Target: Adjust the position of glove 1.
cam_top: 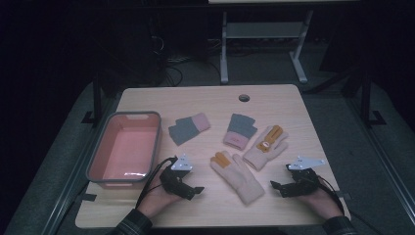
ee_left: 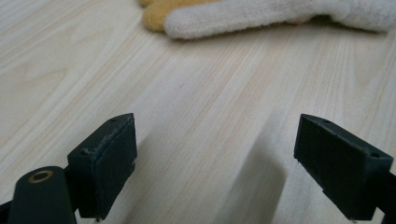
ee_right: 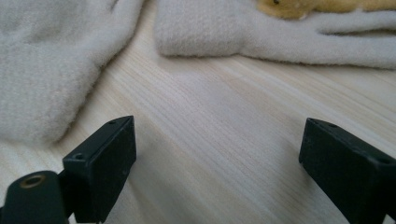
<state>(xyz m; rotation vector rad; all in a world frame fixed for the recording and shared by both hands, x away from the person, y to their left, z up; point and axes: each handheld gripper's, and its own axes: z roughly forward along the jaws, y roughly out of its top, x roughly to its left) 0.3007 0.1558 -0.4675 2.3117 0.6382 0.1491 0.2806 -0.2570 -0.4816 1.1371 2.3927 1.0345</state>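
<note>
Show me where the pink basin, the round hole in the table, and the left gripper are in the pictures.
pink basin (cam_top: 96,154): high view, on its grey left rim.
round hole in the table (cam_top: 244,98): high view, on its dark middle.
left gripper (cam_top: 197,190): high view, midway between its open fingertips.

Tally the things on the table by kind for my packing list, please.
Grey-and-pink gloves: 2
Cream-and-yellow gloves: 2
Pink bin: 1
Total: 5
</note>
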